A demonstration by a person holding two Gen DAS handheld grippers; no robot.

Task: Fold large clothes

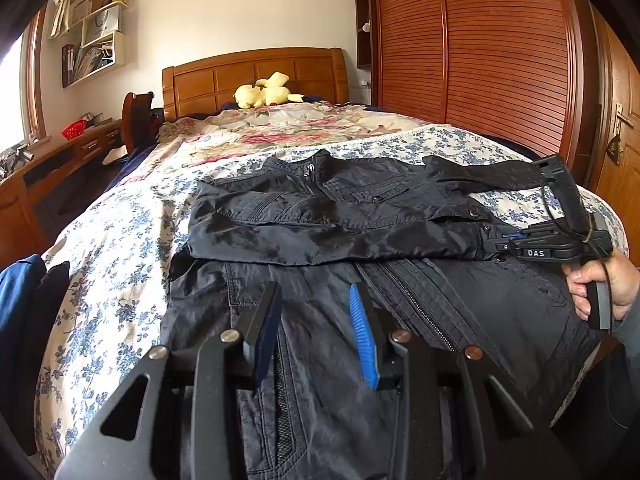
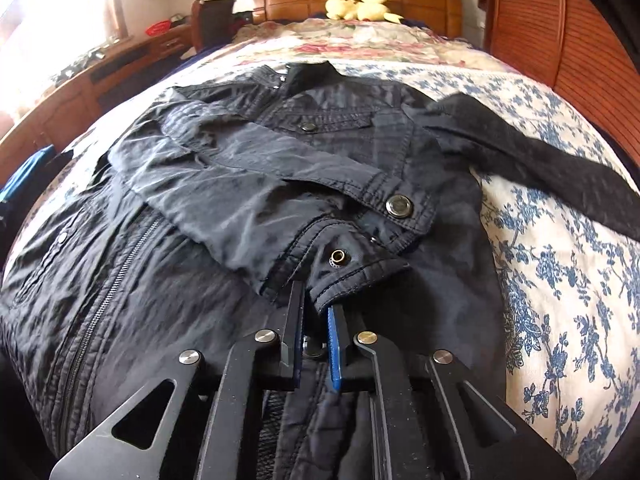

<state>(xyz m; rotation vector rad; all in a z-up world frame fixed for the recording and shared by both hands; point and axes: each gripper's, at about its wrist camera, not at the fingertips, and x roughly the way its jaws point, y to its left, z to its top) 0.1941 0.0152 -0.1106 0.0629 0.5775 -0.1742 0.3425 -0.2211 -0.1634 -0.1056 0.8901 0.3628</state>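
A dark jacket lies front-up on the flowered bedspread, one sleeve folded across its chest and the other sleeve stretched out to the side over the bed. The right gripper is pressed together at the folded sleeve's cuff, seemingly pinching its edge, though the fabric hides the tips. The left gripper hangs partly spread over the jacket's lower front beside the zip, holding nothing.
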